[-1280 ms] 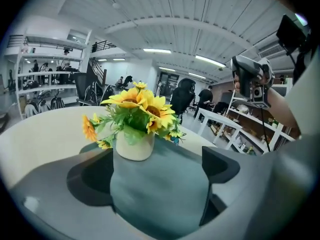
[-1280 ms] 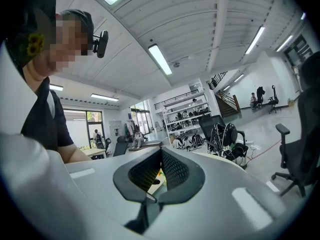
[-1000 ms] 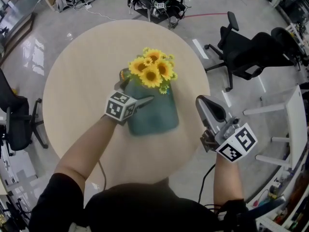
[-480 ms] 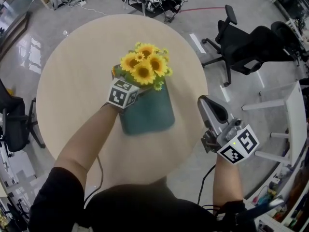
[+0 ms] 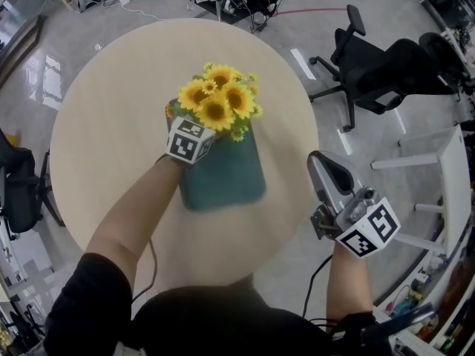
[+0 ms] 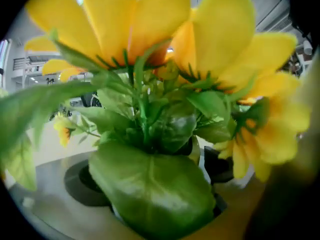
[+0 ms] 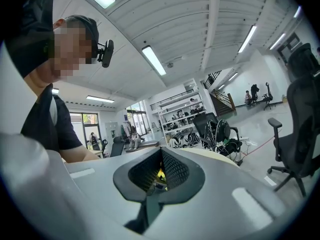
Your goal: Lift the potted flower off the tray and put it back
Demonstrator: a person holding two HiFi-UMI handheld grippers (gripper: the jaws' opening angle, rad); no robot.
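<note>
The left gripper (image 5: 194,132) clamps the flower (image 5: 217,102) by its pot, under the leaves, at the tray's (image 5: 230,180) 11 o'clock corner, apparently for the lift; clearance is unclear. The right gripper (image 5: 320,163), jaws together and empty, idles beyond the table (image 5: 111,110) at 4 o'clock.

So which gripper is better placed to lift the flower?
Left. The left gripper is at the flower on the tray, leaves between its jaws; the right gripper hangs off the table's edge.
</note>
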